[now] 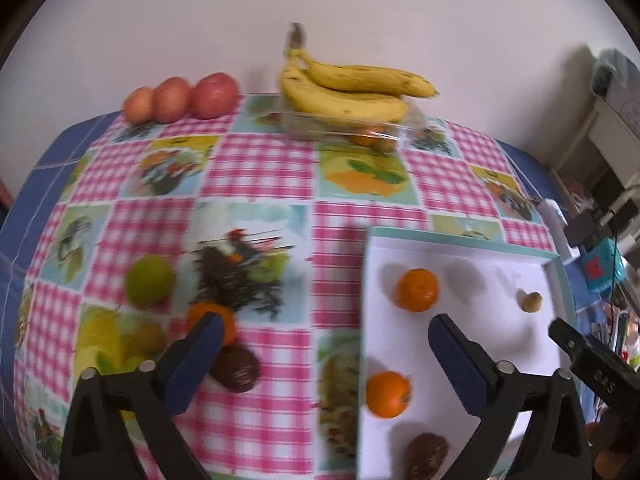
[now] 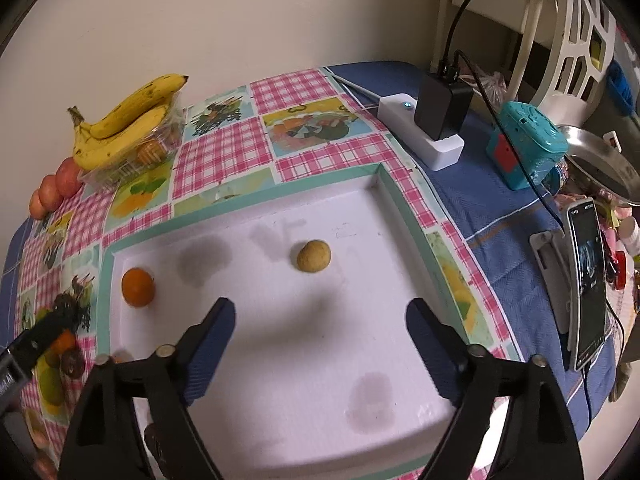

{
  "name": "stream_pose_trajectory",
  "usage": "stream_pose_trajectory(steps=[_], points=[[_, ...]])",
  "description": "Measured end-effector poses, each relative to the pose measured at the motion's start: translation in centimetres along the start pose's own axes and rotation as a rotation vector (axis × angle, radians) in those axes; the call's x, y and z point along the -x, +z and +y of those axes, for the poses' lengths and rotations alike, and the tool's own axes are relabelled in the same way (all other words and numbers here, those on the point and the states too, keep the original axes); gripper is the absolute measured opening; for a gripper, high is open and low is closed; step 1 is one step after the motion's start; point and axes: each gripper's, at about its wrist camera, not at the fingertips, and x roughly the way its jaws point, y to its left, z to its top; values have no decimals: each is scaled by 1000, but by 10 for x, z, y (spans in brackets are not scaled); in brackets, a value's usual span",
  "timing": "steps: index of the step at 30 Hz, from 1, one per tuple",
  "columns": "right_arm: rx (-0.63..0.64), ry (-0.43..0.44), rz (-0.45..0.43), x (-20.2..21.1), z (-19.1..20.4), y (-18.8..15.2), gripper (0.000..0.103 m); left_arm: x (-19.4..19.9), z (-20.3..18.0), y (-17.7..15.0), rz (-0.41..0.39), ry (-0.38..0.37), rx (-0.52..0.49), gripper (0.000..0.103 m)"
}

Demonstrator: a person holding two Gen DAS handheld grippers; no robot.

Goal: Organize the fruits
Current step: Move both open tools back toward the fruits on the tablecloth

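Observation:
A white tray (image 1: 480, 264) with a teal rim sits on the checked tablecloth. In the left wrist view it holds two oranges (image 1: 417, 289) (image 1: 387, 394), a small tan fruit (image 1: 531, 302) and a dark brown fruit (image 1: 427, 454). On the cloth lie a green fruit (image 1: 149, 280), an orange (image 1: 230, 320) and a dark brown fruit (image 1: 236, 369). My left gripper (image 1: 326, 330) is open above the tray's left edge. My right gripper (image 2: 320, 316) is open over the tray (image 2: 360, 200), near the tan fruit (image 2: 313, 256) and an orange (image 2: 137, 286).
Bananas (image 1: 348, 88) rest on a clear plastic box by the wall, with three apples (image 1: 180, 98) to their left. At the right of the tray are a white power strip (image 2: 420, 136) with a black charger, a teal toy (image 2: 526, 144) and a phone on a stand (image 2: 588, 284).

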Motion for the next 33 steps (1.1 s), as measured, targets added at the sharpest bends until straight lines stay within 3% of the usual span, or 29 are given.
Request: stream_pose_trajectory(steps=[10,16,33], points=[[56,32,-35,23,27,-27,89,20,45,-20,-2,141,37,103],[123,47,-52,32,51,-43,89,33,73,-30,-6,141,110,103],[206,167,13,33,122,-84,89,52,145,-42,9,174,255,103]])
